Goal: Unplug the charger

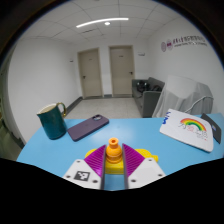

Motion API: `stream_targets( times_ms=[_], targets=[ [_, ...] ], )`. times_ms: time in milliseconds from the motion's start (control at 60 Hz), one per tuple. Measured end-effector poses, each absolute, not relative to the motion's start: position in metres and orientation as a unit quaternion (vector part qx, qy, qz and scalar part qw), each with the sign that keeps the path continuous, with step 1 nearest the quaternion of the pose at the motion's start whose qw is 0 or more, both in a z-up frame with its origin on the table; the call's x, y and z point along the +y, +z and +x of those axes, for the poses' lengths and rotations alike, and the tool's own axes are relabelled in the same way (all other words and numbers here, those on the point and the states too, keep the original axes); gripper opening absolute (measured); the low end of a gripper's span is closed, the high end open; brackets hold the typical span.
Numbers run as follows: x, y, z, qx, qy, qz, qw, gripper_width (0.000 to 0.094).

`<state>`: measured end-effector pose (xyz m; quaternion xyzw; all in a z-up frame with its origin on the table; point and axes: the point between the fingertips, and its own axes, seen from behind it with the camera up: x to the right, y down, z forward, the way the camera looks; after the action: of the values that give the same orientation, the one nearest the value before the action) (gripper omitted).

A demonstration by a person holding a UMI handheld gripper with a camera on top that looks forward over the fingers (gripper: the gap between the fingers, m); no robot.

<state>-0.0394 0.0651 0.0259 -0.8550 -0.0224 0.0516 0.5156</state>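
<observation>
My gripper [113, 158] is shut on a small orange and yellow charger plug [113, 150]. The plug stands upright between the purple pads [96, 159], and its orange tip pokes out just ahead of them. It is held above a light blue table [150, 142]. No socket or cable shows; the plug's lower part is hidden between the fingers.
On the table beyond the fingers are a dark green mug [50, 121] at the left, a purple phone [87, 126] lying flat beside it, and a white card with a rainbow drawing [190, 128] at the right. A dark seat [155, 98] and two doors [90, 72] are at the back of the room.
</observation>
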Motion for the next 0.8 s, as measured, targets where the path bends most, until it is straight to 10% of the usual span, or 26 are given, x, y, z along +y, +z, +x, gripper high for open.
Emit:
stream_targets(
  times_ms=[17, 250, 467, 800],
  targets=[
    [0.065, 0.026, -0.042, -0.025, 0.055, -0.853, 0.518, 0.0221],
    [0.067, 0.031, -0.038, -0.013, 0.03, -0.862, 0.506, 0.0055],
    [0.071, 0.175, 0.033, -0.017, -0.025, -0.813, 0.581, 0.0053],
    [0.012, 0.011, 0.14, 0.015, -0.079, -0.931, 0.355, 0.0071]
  ],
)
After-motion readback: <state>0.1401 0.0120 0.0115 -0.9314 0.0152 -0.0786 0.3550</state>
